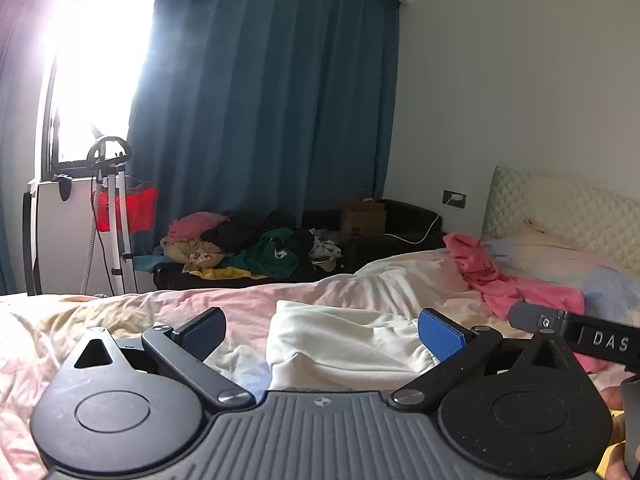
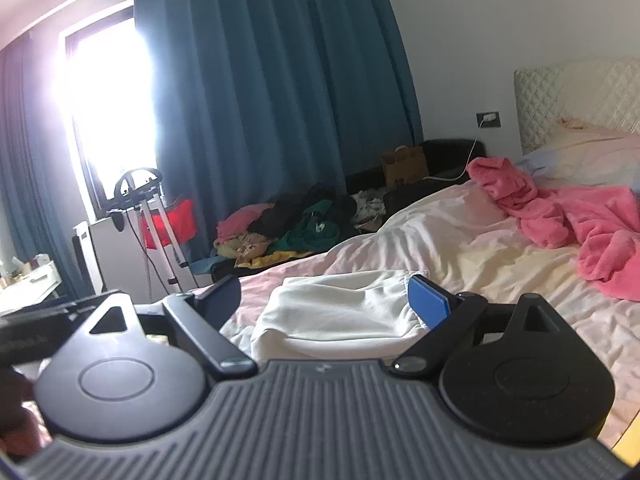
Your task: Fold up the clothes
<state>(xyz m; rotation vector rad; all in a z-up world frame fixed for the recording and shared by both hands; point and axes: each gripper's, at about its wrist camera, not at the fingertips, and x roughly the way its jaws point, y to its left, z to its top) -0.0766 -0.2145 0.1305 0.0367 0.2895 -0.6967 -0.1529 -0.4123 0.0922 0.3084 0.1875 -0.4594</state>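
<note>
A folded white garment [image 1: 340, 344] lies on the bed's pale sheet [image 1: 248, 300], just ahead of both grippers. My left gripper [image 1: 322, 332] is held above the bed with its blue-padded jaws spread wide and nothing between them. My right gripper [image 2: 324, 300] is also open and empty, and the same white garment [image 2: 340, 308] lies on the sheet beyond its fingers. In the left wrist view, part of the right gripper's black body [image 1: 576, 332] shows at the right edge. A pink fleece garment [image 2: 568, 216] lies crumpled farther up the bed.
A quilted headboard [image 1: 568, 208] and pillows are at the right. Past the bed a dark sofa [image 1: 400, 220] holds a pile of mixed clothes [image 1: 248, 248] and a cardboard box [image 1: 362, 220]. A garment steamer stand [image 1: 114, 216] stands by the bright window and blue curtain [image 1: 260, 100].
</note>
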